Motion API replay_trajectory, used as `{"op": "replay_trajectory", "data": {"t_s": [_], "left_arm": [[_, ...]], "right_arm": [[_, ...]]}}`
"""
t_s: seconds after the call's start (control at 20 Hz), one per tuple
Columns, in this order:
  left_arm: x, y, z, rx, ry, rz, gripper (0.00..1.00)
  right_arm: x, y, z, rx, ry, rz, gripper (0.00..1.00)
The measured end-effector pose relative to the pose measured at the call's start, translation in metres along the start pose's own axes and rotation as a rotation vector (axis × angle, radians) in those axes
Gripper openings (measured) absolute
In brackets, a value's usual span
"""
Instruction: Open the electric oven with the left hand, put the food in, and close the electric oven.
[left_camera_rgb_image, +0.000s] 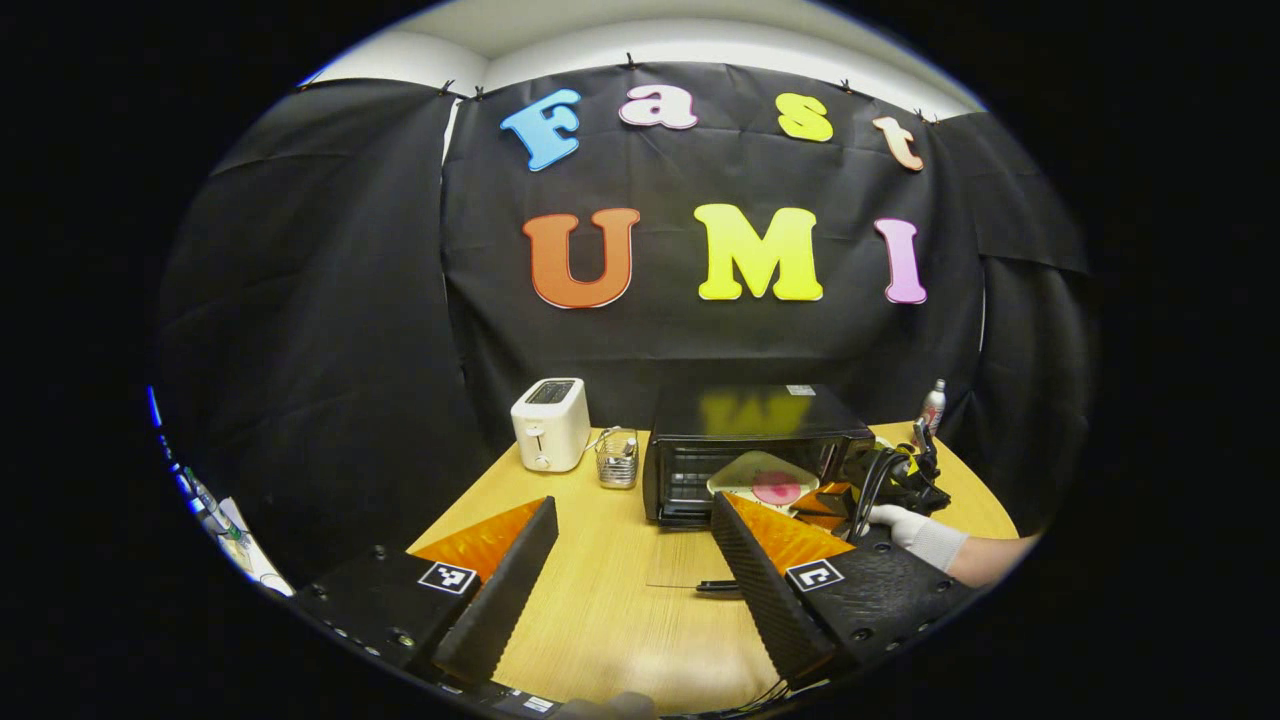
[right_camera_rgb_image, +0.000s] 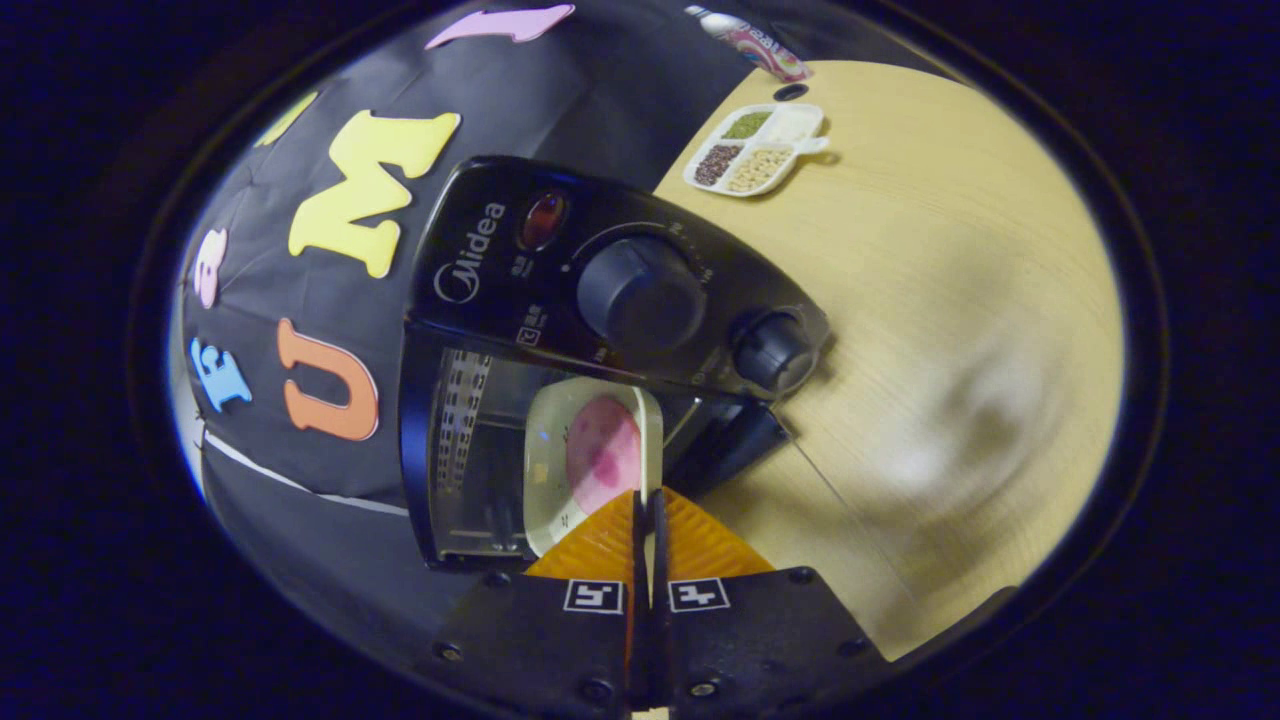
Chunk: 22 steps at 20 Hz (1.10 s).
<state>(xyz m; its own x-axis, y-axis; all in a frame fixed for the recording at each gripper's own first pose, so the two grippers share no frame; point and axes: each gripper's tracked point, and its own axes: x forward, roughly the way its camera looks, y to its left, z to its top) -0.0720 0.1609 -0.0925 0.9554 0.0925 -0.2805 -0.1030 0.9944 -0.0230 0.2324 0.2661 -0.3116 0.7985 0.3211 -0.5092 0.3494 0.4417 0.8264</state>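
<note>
Looking across the wooden table from the left gripper view, we've got a white toaster near the back edge, then a small wire basket just beside it. Our left gripper hangs over the near part of the table with its fingers spread wide and nothing between them. Next comes the electric oven, black, door dropped open toward us. The plate of food sits tilted at the oven's mouth, partly inside. Our right gripper is clamped shut on the plate's near rim, both fingers pinching it, with a gloved hand behind it. Past the oven, toward the table's far right corner, we see a divided snack tray and a bottle.
</note>
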Motion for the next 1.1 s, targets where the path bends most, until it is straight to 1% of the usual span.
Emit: {"op": "replay_trajectory", "data": {"t_s": [0.1, 0.15, 0.2, 0.25, 0.35, 0.4, 0.45, 0.5, 0.55, 0.6, 0.65, 0.7, 0.75, 0.8, 0.9, 0.95, 1.0, 1.05, 1.1], "left_arm": [[0.004, 0.002, -0.002, -0.003, 0.01, 0.013, 0.97], [0.003, 0.004, -0.002, -0.003, 0.013, 0.02, 0.96], [0.005, 0.005, -0.003, -0.004, 0.019, 0.023, 0.96], [0.005, 0.007, -0.004, -0.005, 0.017, 0.029, 0.97], [0.006, 0.007, -0.002, -0.006, 0.016, 0.034, 0.96], [0.008, 0.007, -0.002, -0.006, 0.017, 0.036, 0.96], [0.007, 0.006, -0.005, -0.009, 0.019, 0.033, 0.96], [0.008, 0.004, -0.007, -0.008, 0.017, 0.029, 0.97], [0.01, 0.003, -0.006, -0.004, 0.019, 0.027, 0.97], [0.01, 0.002, -0.005, -0.001, 0.016, 0.022, 0.96], [0.012, 0.001, -0.006, 0.001, 0.013, 0.017, 0.96], [0.013, -0.002, -0.007, 0.001, 0.011, 0.011, 0.96], [0.014, -0.004, -0.008, 0.001, 0.01, 0.005, 0.96], [0.016, -0.007, -0.009, -0.001, 0.007, -0.006, 0.96], [0.022, -0.014, -0.008, -0.004, 0.002, -0.028, 0.97], [0.023, -0.017, -0.01, -0.003, -0.001, -0.039, 0.97], [0.024, -0.02, -0.012, -0.003, -0.002, -0.052, 0.97], [0.026, -0.025, -0.015, -0.002, -0.005, -0.064, 0.96], [0.029, -0.028, -0.017, 0.0, -0.004, -0.076, 0.97]], "right_arm": [[0.013, 0.008, 0.003, -0.013, -0.012, 0.025, 0.04], [0.016, 0.01, 0.005, -0.02, -0.017, 0.035, 0.0], [0.02, 0.012, 0.006, -0.027, -0.021, 0.047, 0.04], [0.023, 0.015, 0.007, -0.03, -0.022, 0.064, 0.0], [0.025, 0.026, 0.012, -0.006, -0.027, 0.121, 0.03], [0.021, 0.025, 0.014, -0.008, -0.029, 0.122, 0.12], [0.023, 0.027, 0.015, -0.01, -0.025, 0.133, 0.11], [0.022, 0.028, 0.017, -0.012, -0.022, 0.138, 0.01], [0.015, 0.028, 0.018, -0.019, -0.021, 0.137, 0.12], [0.012, 0.027, 0.021, -0.032, -0.023, 0.134, 0.1], [0.006, 0.027, 0.022, -0.051, -0.023, 0.13, 0.22], [0.001, 0.026, 0.025, -0.076, -0.021, 0.121, 0.22], [-0.007, 0.024, 0.025, -0.107, -0.013, 0.111, 0.24], [-0.015, 0.026, 0.028, -0.135, -0.013, 0.121, 0.24], [-0.033, 0.025, 0.033, -0.215, -0.025, 0.103, 0.24], [-0.044, 0.027, 0.036, -0.265, -0.038, 0.101, 0.28], [-0.053, 0.028, 0.04, -0.328, -0.05, 0.092, 0.34], [-0.066, 0.027, 0.041, -0.399, -0.054, 0.081, 0.48], [-0.077, 0.028, 0.043, -0.474, -0.061, 0.073, 0.44]]}}
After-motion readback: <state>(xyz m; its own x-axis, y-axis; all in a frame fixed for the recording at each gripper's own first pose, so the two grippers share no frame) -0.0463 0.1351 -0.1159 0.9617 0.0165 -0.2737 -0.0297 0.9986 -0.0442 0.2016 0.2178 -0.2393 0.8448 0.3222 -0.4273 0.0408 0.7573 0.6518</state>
